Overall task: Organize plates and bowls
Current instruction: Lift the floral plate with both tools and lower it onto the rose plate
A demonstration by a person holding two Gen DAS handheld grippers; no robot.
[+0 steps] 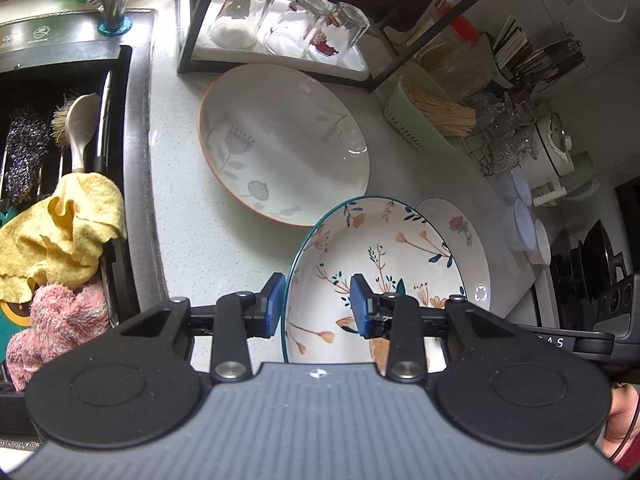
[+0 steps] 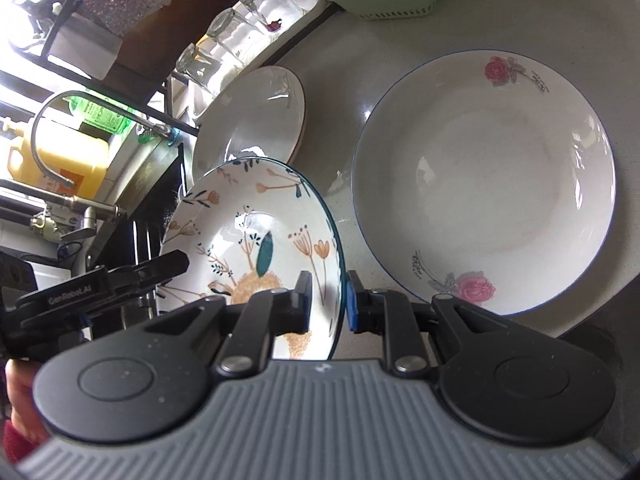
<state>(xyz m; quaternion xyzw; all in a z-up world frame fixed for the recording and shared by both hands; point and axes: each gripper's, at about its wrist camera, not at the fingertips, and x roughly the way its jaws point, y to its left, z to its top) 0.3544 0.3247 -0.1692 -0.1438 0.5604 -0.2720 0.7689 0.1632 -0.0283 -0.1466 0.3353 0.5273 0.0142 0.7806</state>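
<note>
A teal-rimmed plate with orange flowers point(image 1: 376, 264) is held tilted above the counter. My left gripper point(image 1: 318, 306) straddles its left rim with jaws apart, a clear gap on each side. My right gripper point(image 2: 328, 300) pinches the same plate's point(image 2: 256, 232) right rim, jaws close on it. A white plate with pink roses point(image 2: 484, 184) lies flat on the counter right of it; it also shows in the left wrist view point(image 1: 464, 240). A larger white plate with grey flowers and a brown rim point(image 1: 284, 144) lies further back, seen too in the right wrist view point(image 2: 252, 116).
A black rack with upturned glasses point(image 1: 288, 24) stands behind the plates. A sink point(image 1: 60, 152) with cloths, brush and scourers is at left. A green basket point(image 1: 424, 116), glassware and plastic cups point(image 1: 520, 224) line the right. A faucet point(image 2: 52, 120) is at left.
</note>
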